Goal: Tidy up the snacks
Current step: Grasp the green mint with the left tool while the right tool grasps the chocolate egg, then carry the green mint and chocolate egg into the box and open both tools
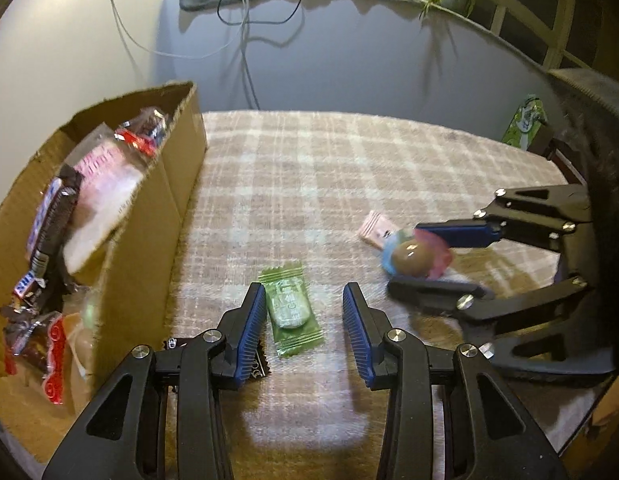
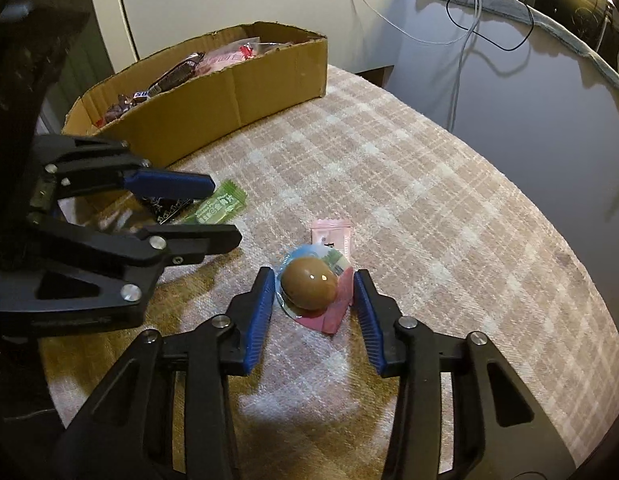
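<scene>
My left tool is wide apart around the green candy, which lies flat on the checked desk. The candy's long way points ahead along my fingers, close to the left one. My right tool is apart around the brown egg snack. The snack box stands just left.

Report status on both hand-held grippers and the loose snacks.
Left hand-held gripper open over green candy. Right hand-held gripper open, straddling egg snack; contact unclear. Pink packet loose behind. Box part-filled, path open.
</scene>
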Tool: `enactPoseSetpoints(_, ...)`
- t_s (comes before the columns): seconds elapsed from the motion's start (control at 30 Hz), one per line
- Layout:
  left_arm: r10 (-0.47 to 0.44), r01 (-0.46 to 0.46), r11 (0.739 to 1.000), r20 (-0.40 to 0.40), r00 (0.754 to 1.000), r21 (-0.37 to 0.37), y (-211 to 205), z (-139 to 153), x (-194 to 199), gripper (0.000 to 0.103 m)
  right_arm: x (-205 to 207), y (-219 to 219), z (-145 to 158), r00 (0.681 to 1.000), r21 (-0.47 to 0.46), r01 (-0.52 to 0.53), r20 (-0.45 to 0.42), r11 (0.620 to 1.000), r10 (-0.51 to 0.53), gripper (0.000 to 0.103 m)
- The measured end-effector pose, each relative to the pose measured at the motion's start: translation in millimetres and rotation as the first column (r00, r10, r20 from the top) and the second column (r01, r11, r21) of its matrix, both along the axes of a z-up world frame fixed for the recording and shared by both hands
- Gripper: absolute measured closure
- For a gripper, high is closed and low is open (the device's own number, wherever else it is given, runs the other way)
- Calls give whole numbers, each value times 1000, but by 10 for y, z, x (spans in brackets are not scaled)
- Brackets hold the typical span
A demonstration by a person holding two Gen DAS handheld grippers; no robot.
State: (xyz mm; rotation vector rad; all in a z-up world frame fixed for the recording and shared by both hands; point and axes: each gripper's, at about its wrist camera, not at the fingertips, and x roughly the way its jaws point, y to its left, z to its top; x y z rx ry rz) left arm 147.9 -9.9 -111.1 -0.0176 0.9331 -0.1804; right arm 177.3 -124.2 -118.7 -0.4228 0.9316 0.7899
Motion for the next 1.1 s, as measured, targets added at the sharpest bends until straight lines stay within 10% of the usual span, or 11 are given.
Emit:
enactPoseSetpoints(0.2, 10, -10, 1000, 16, 1000, 13, 11, -5, 5, 82, 1, -59, 8, 1000, 13, 7, -18, 1000, -7, 68)
enactPoseSetpoints(1.1, 10, 2, 996, 129, 992, -89, 126, 447, -283, 84, -134, -352, 420, 995, 87, 99, -4, 991, -99, 73)
